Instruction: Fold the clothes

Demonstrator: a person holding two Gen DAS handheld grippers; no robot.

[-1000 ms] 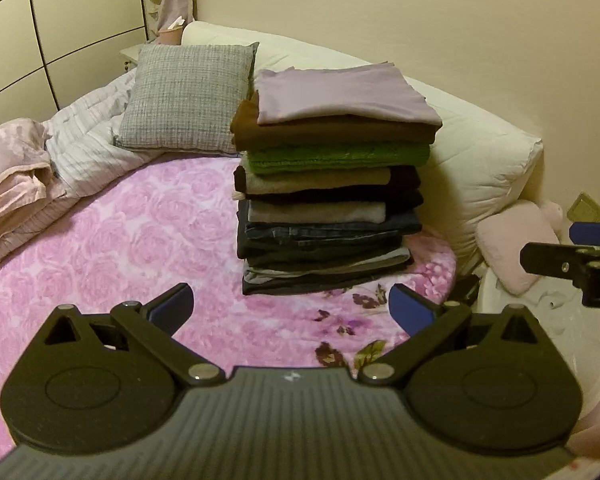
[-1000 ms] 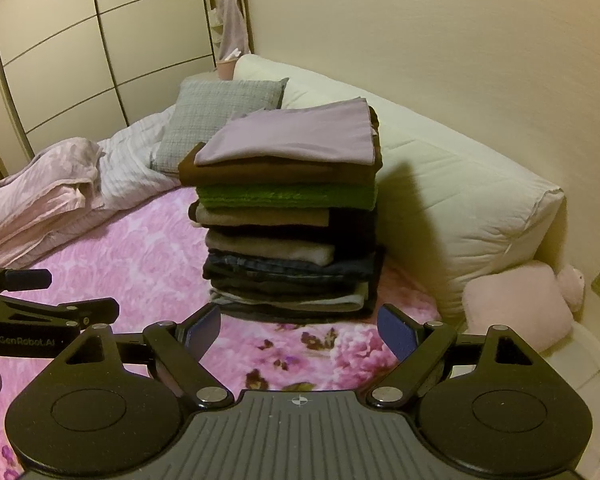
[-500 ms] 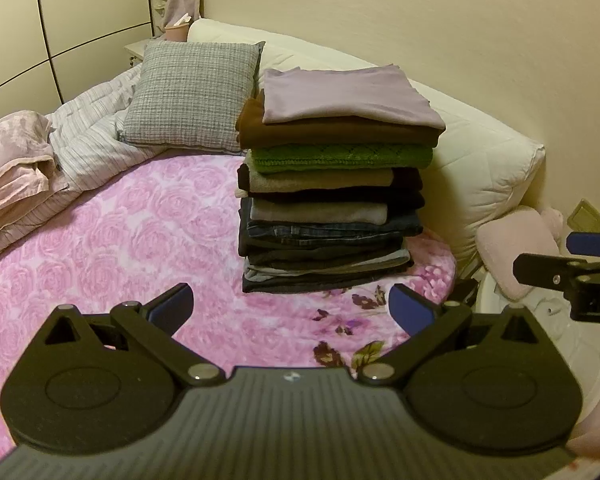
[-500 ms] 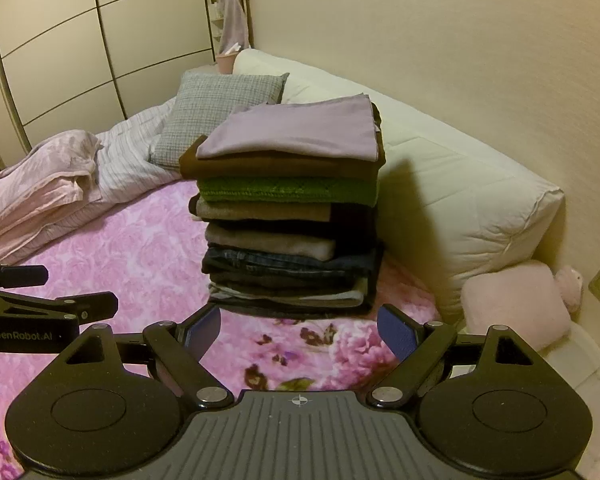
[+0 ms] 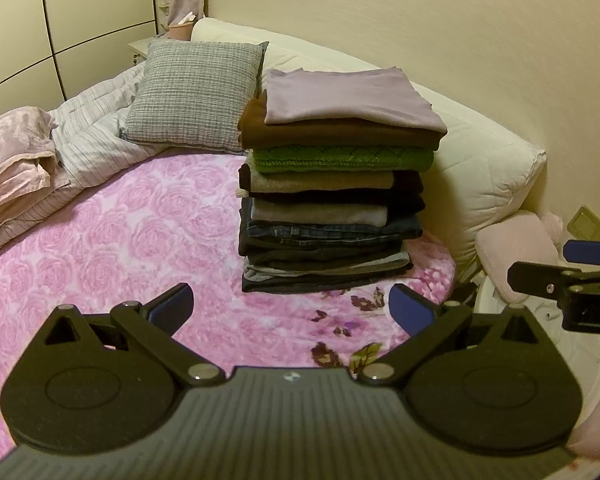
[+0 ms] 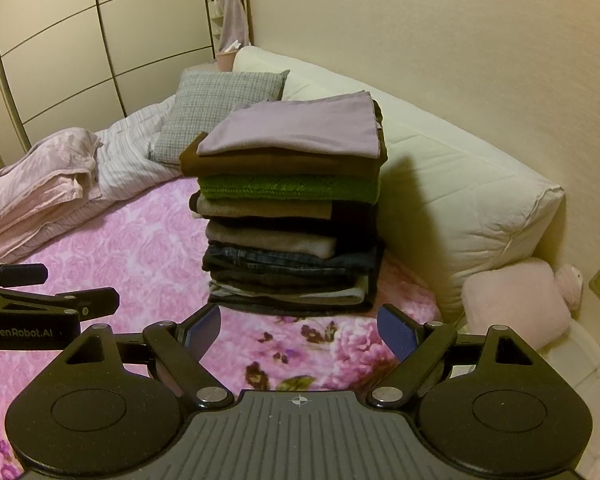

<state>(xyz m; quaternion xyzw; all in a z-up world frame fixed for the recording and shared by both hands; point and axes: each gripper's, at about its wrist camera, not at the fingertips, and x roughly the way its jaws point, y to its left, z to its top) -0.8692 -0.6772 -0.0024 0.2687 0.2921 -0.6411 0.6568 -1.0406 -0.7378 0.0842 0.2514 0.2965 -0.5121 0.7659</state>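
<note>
Both my tongs, left (image 5: 291,308) and right (image 6: 299,330), are hanging spread and empty near the bed (image 5: 112,248); the folded stack (image 5: 332,184) is sitting just beyond, against the white pillow (image 5: 488,176).

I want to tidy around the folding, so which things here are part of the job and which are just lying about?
Part of the job:
stack of folded clothes
left gripper
right gripper

Just lying about:
grey checked cushion
white pillow
pink plush cushion
pink rumpled quilt
</note>
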